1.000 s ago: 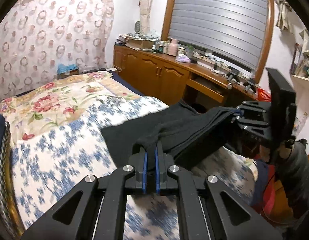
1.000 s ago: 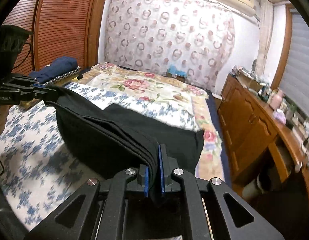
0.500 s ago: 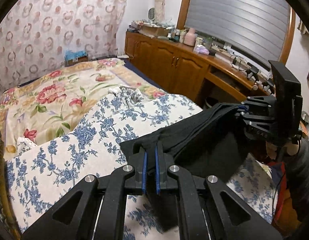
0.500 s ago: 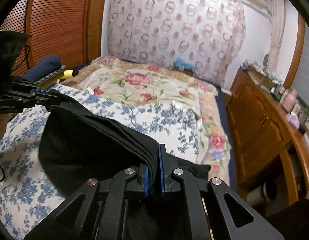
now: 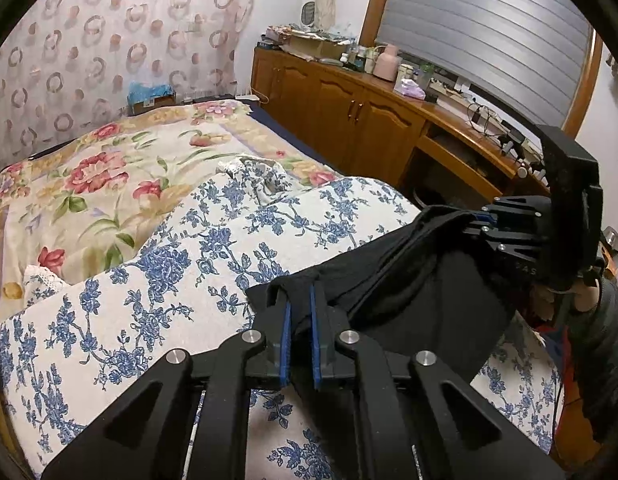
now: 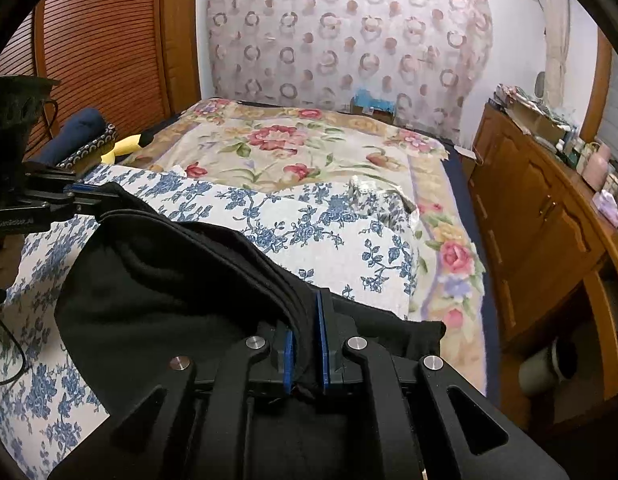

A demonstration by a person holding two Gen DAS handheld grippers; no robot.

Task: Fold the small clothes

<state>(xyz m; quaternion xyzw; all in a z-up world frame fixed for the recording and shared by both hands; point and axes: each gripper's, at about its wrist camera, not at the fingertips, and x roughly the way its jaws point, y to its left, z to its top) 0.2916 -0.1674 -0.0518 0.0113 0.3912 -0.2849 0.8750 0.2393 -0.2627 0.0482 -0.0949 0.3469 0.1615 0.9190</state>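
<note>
Black garment (image 5: 421,300) hangs folded over the blue-flowered quilt (image 5: 157,280) near the bed's edge; left gripper (image 5: 300,312), jaws just eased apart, still has a corner between them; wooden cabinet (image 5: 349,120) far right. Right view: right gripper (image 6: 305,340) clamps the layered edge; rose bedspread (image 6: 301,148) beyond.
</note>
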